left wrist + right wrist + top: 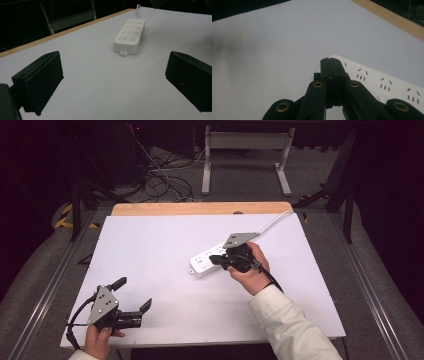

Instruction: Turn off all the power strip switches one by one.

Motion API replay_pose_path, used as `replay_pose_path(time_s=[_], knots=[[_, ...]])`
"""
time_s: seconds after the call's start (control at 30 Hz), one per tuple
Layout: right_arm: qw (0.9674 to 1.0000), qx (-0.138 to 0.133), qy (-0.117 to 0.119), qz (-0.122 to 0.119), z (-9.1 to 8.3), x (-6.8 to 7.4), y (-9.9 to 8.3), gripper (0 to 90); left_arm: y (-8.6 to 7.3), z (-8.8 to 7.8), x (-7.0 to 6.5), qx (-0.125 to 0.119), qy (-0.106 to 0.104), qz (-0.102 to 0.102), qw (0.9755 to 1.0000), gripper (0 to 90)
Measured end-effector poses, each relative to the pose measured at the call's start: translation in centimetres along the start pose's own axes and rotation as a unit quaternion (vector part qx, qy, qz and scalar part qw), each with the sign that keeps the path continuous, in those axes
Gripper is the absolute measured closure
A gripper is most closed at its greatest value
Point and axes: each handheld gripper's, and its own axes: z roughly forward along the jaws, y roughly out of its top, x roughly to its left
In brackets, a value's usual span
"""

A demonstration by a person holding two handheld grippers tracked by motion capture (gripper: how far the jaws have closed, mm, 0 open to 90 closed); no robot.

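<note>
Your worktop (165, 245) carries a white power strip (207, 261) near centre; right gripper (216, 259) jaws together over its 7 o'clock end; left gripper (132, 294) jaws apart at 7 o'clock.

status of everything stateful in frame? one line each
left gripper: open, jaws spread wide, nothing between them, near the table's front edge.
right gripper: shut, jaws pressed together with nothing between them, tips over the near end of the power strip.
power strip: lying flat on the white table, sockets up, nothing plugged in; its cord runs off toward the far edge.
</note>
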Motion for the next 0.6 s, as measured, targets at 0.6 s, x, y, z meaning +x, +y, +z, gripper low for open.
replay_pose_path(time_s=[0.6], knots=[[0.9984, 0.054, -0.015, 0.006, 5.1, -0.8, -0.6, 90.0, 0.0, 0.0, 0.0, 0.000, 0.002, 0.000, 1.0000, 2.1]])
